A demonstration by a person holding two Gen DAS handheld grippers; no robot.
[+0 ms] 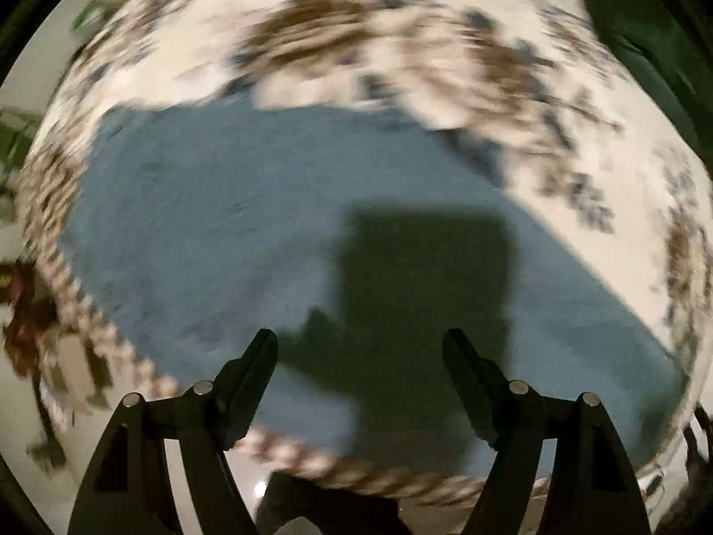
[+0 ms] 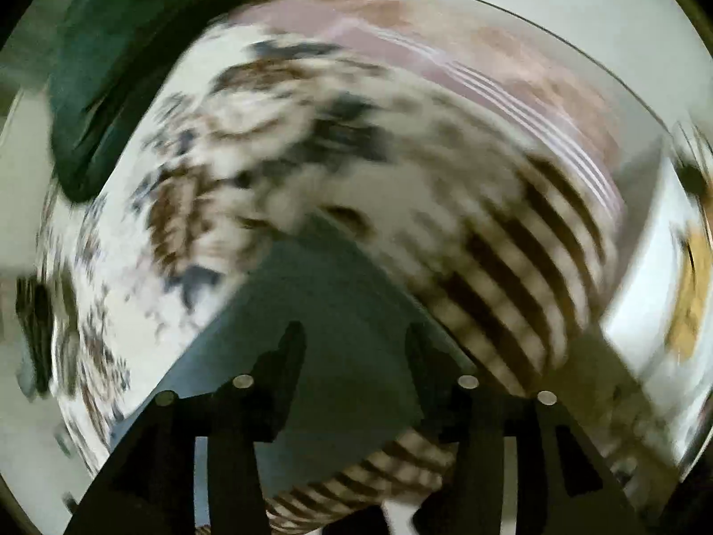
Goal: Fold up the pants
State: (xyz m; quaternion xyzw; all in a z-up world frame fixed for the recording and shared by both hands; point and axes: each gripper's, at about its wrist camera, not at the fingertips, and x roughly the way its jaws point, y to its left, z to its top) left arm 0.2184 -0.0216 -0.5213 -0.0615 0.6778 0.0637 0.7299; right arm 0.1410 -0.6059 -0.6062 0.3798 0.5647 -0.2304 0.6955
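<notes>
Blue pants (image 1: 249,223) flat, patterned cloth (image 1: 579,169) beyond edges.

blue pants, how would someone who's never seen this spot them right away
Look for the round cream tablecloth with blurred brown and navy leaf print and a striped border. The blue pants lie flat on it, reaching towards its near edge. They are the only plain, unpatterned cloth there, paler than the dark green fabric at the far rim.
</notes>
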